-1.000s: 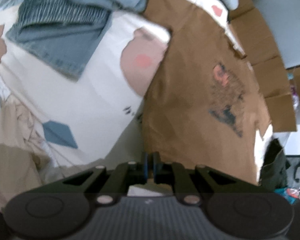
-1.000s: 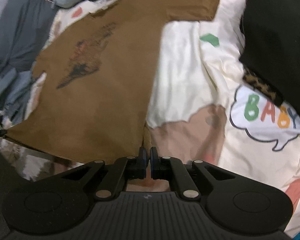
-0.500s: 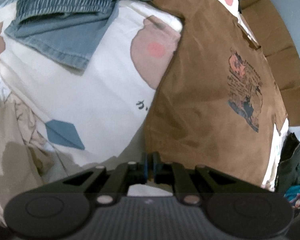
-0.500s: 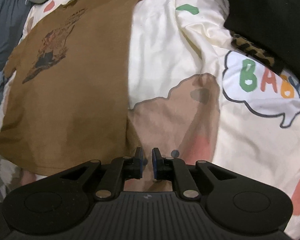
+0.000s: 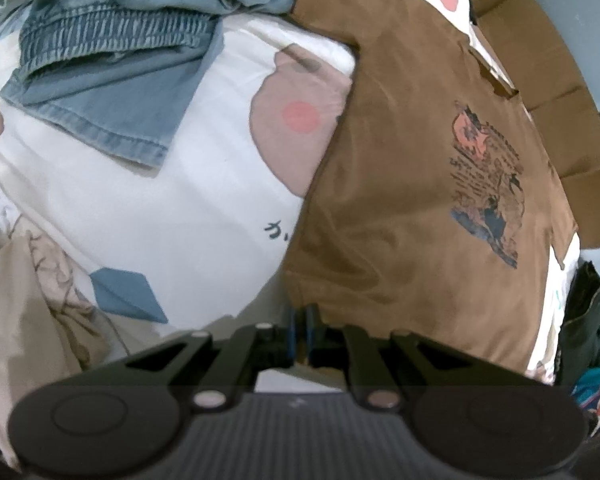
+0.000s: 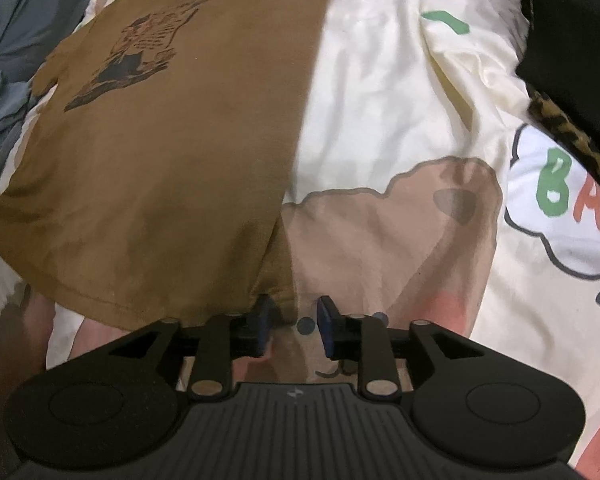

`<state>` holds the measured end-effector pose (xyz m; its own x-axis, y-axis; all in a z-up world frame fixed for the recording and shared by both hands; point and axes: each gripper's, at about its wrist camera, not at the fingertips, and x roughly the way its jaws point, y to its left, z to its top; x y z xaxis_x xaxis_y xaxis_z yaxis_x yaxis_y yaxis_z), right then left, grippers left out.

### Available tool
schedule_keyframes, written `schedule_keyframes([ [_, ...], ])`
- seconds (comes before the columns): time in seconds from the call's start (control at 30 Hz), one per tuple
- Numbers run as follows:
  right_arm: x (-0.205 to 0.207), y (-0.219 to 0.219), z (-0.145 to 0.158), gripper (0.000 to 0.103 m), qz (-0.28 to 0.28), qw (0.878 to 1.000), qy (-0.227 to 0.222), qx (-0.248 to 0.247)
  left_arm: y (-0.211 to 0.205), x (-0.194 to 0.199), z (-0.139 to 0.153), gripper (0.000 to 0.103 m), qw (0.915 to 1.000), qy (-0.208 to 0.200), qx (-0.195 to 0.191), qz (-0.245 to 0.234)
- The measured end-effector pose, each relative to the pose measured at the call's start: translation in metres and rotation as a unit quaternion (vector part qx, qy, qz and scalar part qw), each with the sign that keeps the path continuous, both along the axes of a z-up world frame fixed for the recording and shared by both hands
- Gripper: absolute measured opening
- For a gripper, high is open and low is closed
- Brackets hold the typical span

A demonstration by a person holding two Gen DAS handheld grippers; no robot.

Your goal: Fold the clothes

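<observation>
2 black two-finger grippers sit at the bottom hem of a brown cotton T-shirt with a dark printed graphic (image 5: 412, 184), which lies spread flat on a cream bedsheet printed with cartoon shapes (image 5: 204, 184). Left gripper (image 5: 299, 322): blue pads pressed together, pinching the hem corner. Right gripper (image 6: 296, 322): jaws parted a moderate way, the other hem corner lying between them, ungripped. Folded blue denim garment (image 5: 112, 76) rests on the sheet beyond the left gripper; black garment (image 6: 572, 40) lies well right of the shirt.
</observation>
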<state>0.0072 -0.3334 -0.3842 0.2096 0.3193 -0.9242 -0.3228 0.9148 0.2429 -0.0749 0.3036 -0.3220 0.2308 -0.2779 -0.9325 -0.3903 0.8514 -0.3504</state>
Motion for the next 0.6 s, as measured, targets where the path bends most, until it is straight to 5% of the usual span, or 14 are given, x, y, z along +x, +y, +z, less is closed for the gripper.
schedule_keyframes([
  [0.47,0.0,0.014,0.001,0.032,0.074,0.997,-0.008,-0.013,0.002,-0.002,-0.003,0.005,1.0,-0.001,-0.002,0.003],
  [0.6,0.002,0.019,-0.001,0.023,0.085,0.996,-0.008,-0.015,0.001,-0.003,-0.004,0.005,1.0,-0.001,-0.002,0.002],
])
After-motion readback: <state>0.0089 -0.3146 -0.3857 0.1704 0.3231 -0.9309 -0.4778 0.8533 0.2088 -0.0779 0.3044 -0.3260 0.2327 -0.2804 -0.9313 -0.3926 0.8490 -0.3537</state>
